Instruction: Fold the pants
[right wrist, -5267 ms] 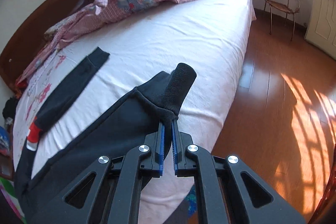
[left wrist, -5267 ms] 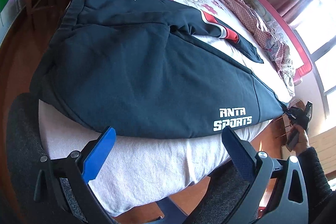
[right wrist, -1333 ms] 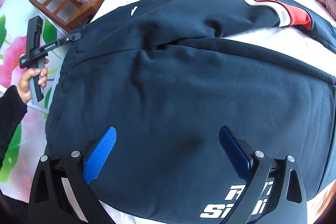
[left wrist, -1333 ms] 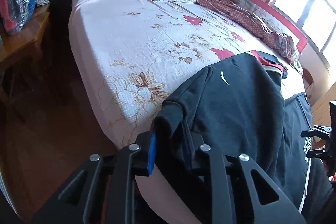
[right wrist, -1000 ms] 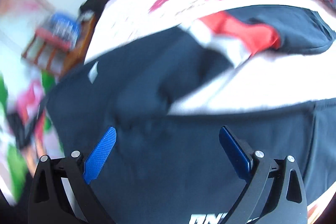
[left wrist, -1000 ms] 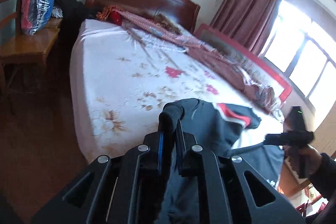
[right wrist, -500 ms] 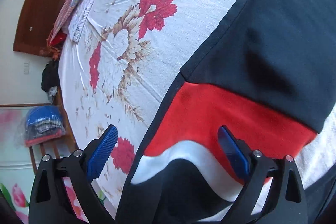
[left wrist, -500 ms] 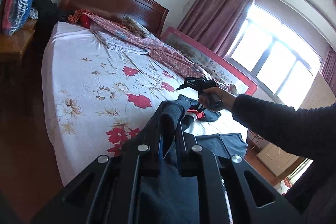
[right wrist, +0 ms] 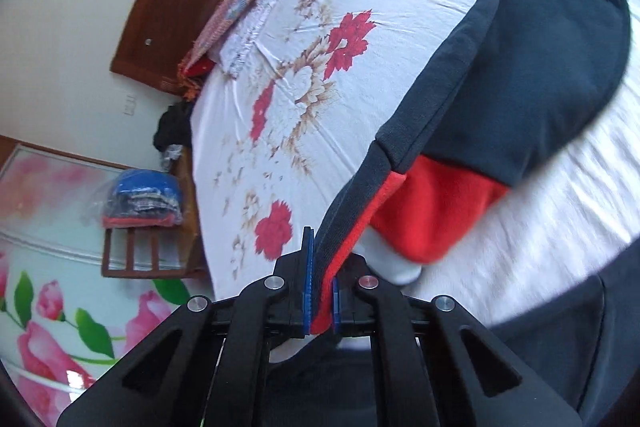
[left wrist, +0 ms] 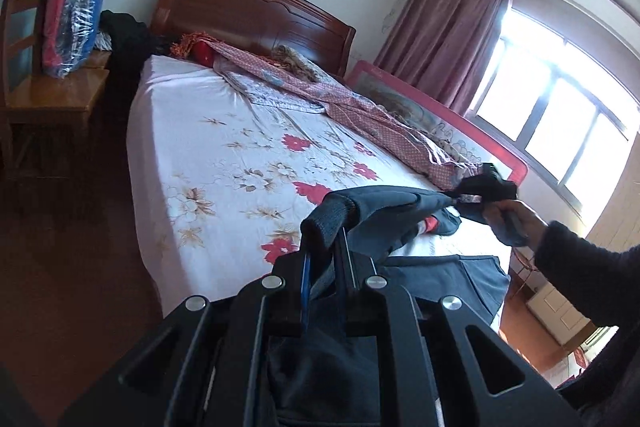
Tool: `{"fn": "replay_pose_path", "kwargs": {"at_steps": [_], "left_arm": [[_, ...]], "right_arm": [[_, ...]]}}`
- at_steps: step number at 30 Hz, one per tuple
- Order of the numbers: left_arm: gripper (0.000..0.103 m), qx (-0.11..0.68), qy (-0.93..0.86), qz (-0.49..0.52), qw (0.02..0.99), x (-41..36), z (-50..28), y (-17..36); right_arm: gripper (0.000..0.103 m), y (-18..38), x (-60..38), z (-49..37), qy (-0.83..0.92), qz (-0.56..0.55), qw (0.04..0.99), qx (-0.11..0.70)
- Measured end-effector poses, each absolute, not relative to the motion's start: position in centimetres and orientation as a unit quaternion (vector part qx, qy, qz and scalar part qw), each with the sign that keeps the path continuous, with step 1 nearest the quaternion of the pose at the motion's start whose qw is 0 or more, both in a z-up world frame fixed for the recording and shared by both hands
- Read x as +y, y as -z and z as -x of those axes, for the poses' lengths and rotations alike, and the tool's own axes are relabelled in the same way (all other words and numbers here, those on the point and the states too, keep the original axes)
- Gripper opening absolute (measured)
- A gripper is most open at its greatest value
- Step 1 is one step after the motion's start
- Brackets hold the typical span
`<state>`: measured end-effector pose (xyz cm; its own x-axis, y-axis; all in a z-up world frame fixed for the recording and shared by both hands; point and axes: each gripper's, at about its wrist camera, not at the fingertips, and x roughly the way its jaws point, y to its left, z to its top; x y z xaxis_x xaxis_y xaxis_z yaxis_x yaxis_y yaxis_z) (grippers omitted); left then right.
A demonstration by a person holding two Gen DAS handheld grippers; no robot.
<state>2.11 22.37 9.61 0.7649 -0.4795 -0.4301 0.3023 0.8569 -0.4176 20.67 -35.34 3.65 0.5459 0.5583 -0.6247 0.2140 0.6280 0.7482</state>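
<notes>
Dark navy fleece pants (left wrist: 384,211) with red panel, over floral-sheeted bed (left wrist: 208,147): left gripper (left wrist: 324,267) jaws clamped on ribbed waistband; right gripper (right wrist: 320,291) jaws clamped on leg seam.

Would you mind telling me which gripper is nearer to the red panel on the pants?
Right. The right gripper is clamped on the pants' red panel edge; the left gripper holds the ribbed waistband, farther away.
</notes>
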Motion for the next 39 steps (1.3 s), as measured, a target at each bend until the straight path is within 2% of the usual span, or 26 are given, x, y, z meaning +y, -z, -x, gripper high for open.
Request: {"fn": "replay_pose_path", "kwargs": {"at_steps": [5,11,15,25,28,29,31,32,33,34,36,38,39], "left_arm": [[0.013,0.289,0.2,0.149,0.924,22.5,1.8,-7.7],[0.015,0.348,0.211,0.093,0.909,20.6,5.4,-4.2],[0.015,0.373,0.195,0.068,0.904,20.1,6.5,-2.7],[0.015,0.39,0.095,0.113,0.909,25.4,6.1,-1.1],[0.014,0.377,0.032,0.079,0.922,25.0,5.9,-2.6],[0.019,0.368,0.025,0.06,0.928,23.8,5.8,-3.8],[0.042,0.35,0.058,0.023,0.935,20.2,5.5,-6.0],[0.072,0.34,0.079,0.003,0.937,17.7,5.4,-7.0],[0.082,0.33,0.11,-0.018,0.937,14.9,5.3,-7.8],[0.083,0.33,0.142,-0.029,0.933,12.4,5.2,-8.2],[0.085,0.374,0.198,-0.01,0.906,8.3,4.3,-7.6],[0.085,0.426,0.235,0.071,0.871,6.7,3.8,-6.0],[0.085,0.458,0.251,0.124,0.844,6.5,3.5,-4.8]], "right_arm": [[0.006,-0.6,-36.4,-9.0,-0.099,-0.43,0.764,0.47],[0.006,6.4,-37.7,-1.6,-0.053,-0.463,0.73,0.499],[0.006,6.8,-37.3,-0.7,-0.06,-0.467,0.73,0.496],[0.006,7.2,-36.9,-0.2,-0.069,-0.439,0.731,0.518],[0.005,7.9,-37.0,-0.2,-0.073,-0.441,0.729,0.518],[0.005,7.8,-36.7,-0.7,-0.079,-0.437,0.73,0.519],[0.005,8.0,-36.8,-0.7,-0.077,-0.436,0.73,0.52],[0.006,8.1,-36.9,-0.6,-0.074,-0.44,0.727,0.522],[0.006,8.1,-36.7,-0.7,-0.07,-0.45,0.72,0.523],[0.008,8.1,-36.7,-0.4,-0.06,-0.466,0.713,0.521],[0.022,7.4,-36.1,0.5,-0.051,-0.47,0.711,0.521],[0.033,7.2,-35.3,1.5,-0.066,-0.481,0.701,0.522],[0.034,7.2,-34.6,1.8,-0.083,-0.492,0.691,0.523]]}}
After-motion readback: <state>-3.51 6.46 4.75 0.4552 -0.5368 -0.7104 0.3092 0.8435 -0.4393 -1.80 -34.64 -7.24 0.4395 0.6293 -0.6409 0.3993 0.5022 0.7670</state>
